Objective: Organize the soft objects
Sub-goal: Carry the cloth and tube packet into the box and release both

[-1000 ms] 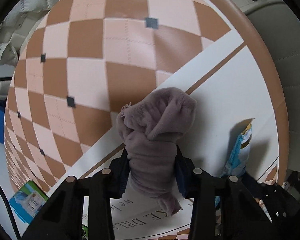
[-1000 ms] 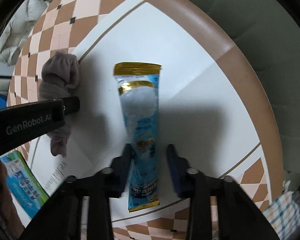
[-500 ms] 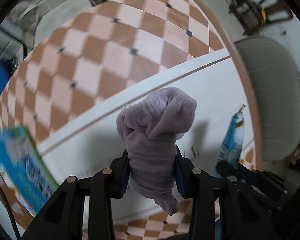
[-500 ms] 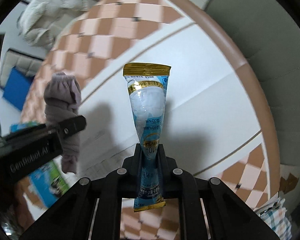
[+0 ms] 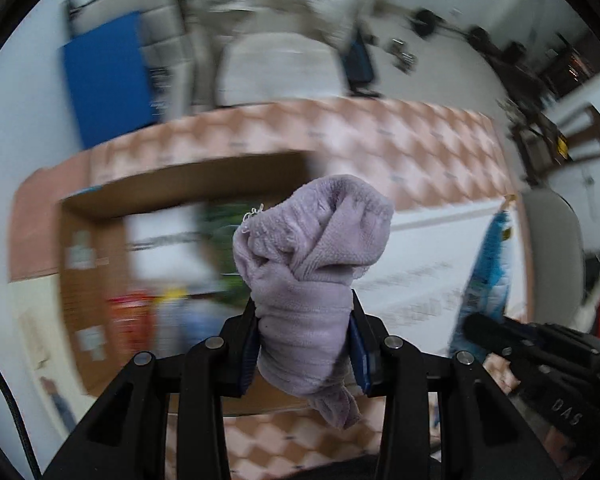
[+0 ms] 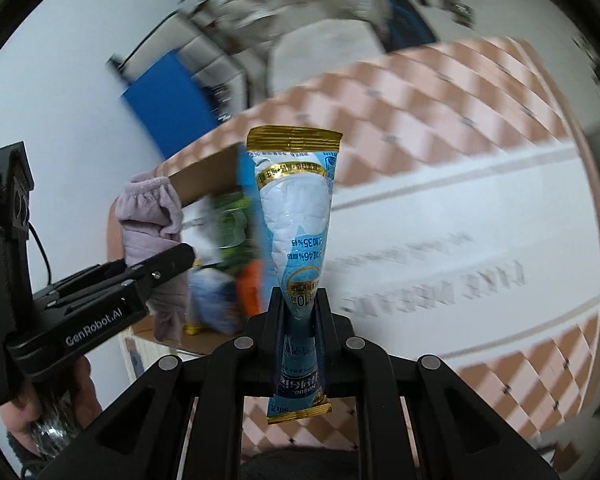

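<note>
Soft objects: two are held off the floor, a lilac towel and a blue sachet, one in each hand-held gripper.
Play mat (image 5: 440, 136): checked in brown and pink with a white middle bearing grey lettering; it lies on the floor under both tools and is blurred in both views.
Cardboard box (image 5: 100, 240): open-topped, standing at the mat's edge; blurred packets in green, red, white and blue lie inside it.
Left hand-held gripper (image 5: 306, 344): clamped on the lilac towel (image 5: 312, 256), pads pressing its lower bunched part from both sides. In the right wrist view this tool (image 6: 176, 264) appears at the left with the towel (image 6: 148, 216) hanging in front of the box (image 6: 204, 180), and a hand (image 6: 32, 420) grips its handle.
Lilac towel: crumpled, its folded top rising past the fingertips and a thin tail dangling below them; it sits over the box's near side.
Right hand-held gripper (image 6: 300, 312): its jaws have just been closing and now pinch the narrow lower part of the blue sachet (image 6: 296, 216).
Blue sachet: upright, gold sealed strip at each end, wide end pointing away from the camera; in the left wrist view it (image 5: 488, 272) hangs at the right above the mat's white area.
</note>
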